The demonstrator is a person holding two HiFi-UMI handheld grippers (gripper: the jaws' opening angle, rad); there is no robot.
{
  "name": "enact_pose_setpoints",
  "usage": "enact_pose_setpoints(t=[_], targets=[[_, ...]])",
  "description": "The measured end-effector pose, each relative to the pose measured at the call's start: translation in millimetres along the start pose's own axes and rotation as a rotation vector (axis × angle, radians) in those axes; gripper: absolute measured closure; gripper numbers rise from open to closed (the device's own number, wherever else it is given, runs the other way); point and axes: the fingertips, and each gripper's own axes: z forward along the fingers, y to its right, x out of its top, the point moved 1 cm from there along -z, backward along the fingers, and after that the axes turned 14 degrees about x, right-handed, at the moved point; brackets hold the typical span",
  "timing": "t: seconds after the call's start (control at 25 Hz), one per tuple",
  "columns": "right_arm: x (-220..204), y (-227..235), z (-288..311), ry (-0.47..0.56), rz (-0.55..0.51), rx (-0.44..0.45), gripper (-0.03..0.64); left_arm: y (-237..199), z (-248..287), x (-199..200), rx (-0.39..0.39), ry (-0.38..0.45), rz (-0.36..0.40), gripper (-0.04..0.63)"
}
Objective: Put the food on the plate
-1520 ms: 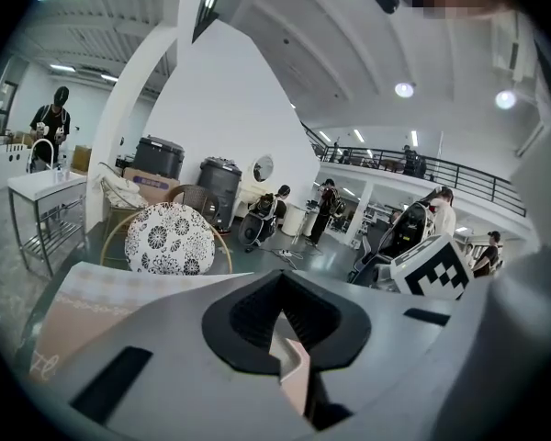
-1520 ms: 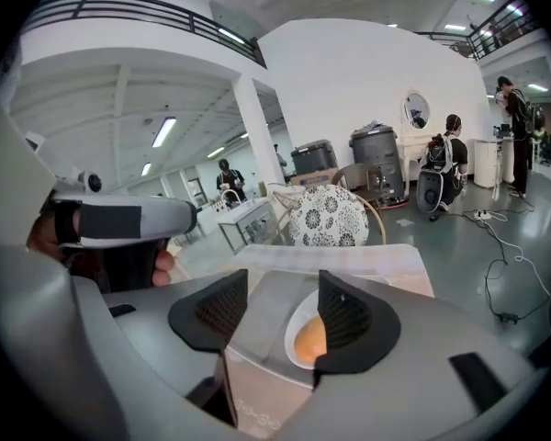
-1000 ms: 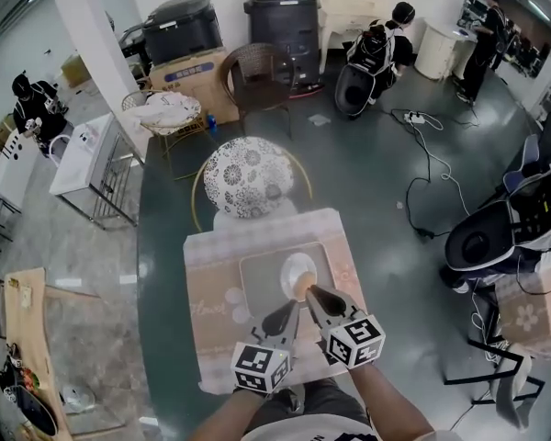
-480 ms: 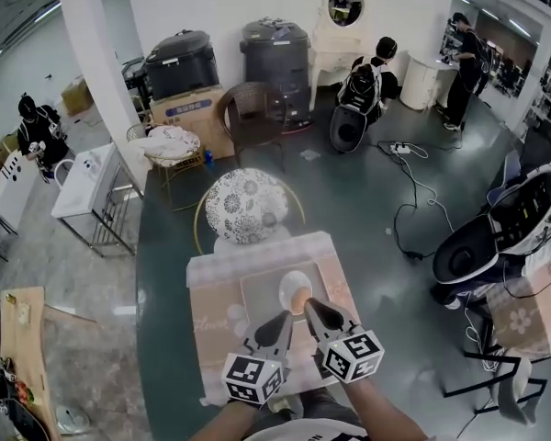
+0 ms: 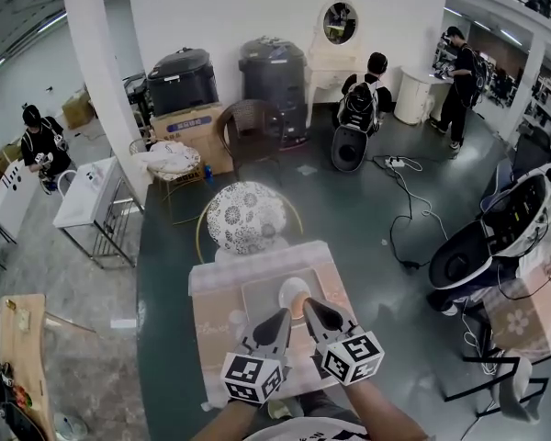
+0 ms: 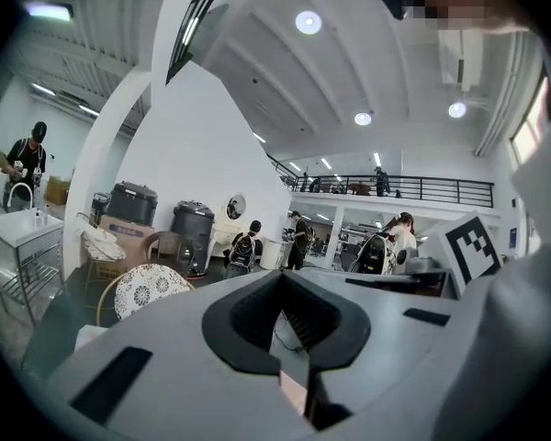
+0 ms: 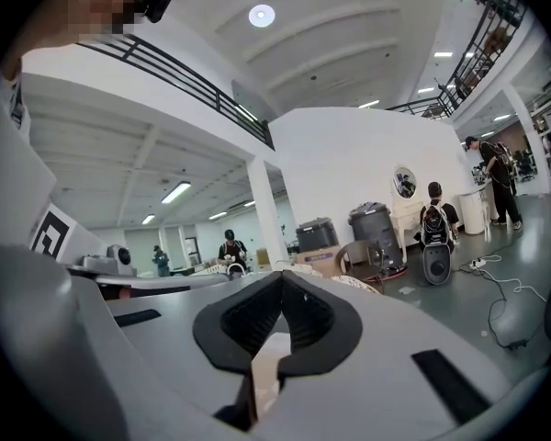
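- Dark green hall floor (image 5: 376, 237) surrounds the small cloth-covered table (image 5: 211, 324) at which you stand, with a patterned round chair (image 5: 246, 217) beyond it at 12 o'clock.
- Since a second ago your view has lifted and drawn back: the table looks smaller, and more of the hall and the people at its far wall is in view.
- Your right gripper (image 5: 309, 305), whose tip was at the orange food (image 5: 297, 310) a second ago, now sits just at 5 o'clock of it.
- That food appears to lie on the near part of the white plate (image 5: 290, 288), on the grey mat (image 5: 257, 294) at the table's middle, so the placing looks done.
- Both tools are empty: each gripper view shows the black jaws pressed together at the tips, with nothing between them.
- Your left gripper (image 5: 284, 315) lies beside the right, and the two point towards 12 o'clock, tilted up at the room and not at the table, forearms tucked close to your body.
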Motion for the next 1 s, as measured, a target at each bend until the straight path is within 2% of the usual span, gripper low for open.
enact_pose_setpoints(t=[0.28, 1.0], targets=[[2.1, -9.2, -5.1, -0.003, -0.033, -0.004, 0.603, 4.0, -6.1, 2.6, -0.006, 0.018, 0.000, 0.592], [0.8, -14.3, -11.0, 0.001, -0.032, -0.009, 0.603, 4.8, -10.5, 2.5, -0.009, 0.022, 0.005, 0.592]])
